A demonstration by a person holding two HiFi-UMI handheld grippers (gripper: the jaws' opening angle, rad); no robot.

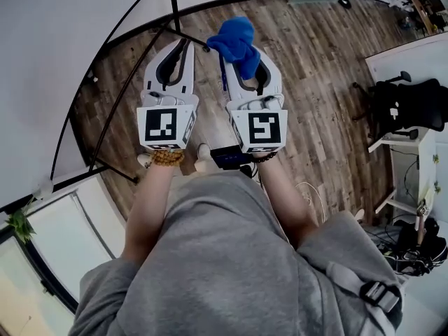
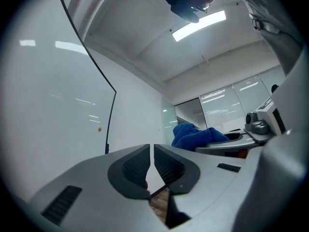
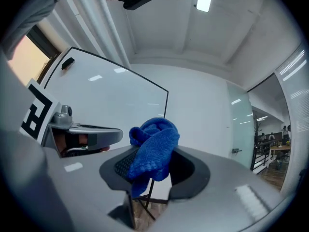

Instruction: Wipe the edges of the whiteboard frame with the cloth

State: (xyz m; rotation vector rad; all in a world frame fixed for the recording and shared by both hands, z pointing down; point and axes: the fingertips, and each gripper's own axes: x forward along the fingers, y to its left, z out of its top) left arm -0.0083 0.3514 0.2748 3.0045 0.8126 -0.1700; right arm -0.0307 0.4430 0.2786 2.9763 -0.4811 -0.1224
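Approach, no wiping yet | our right tongs [image 1: 243, 60] clamp the blue cloth [image 1: 234, 37], left tongs [image 1: 183, 47] nearly closed (empty) | next we press it along the whiteboard frame [image 3: 120, 69].

The whiteboard [image 1: 56, 54] runs off the head view's top and left edges, so most of its frame is out of sight. Over on the right gripper [image 1: 246, 56], the cloth [image 1: 236, 40] bunches up and covers the jaw tips and the gap between them.

We get bright, even indoor light, mostly off the ceiling strips [image 2: 199, 24], which leave pale glare streaks on the whiteboard [image 2: 58, 81]. Both gripper views warp hard into black fisheye corners, and close-up surfaces look soft.
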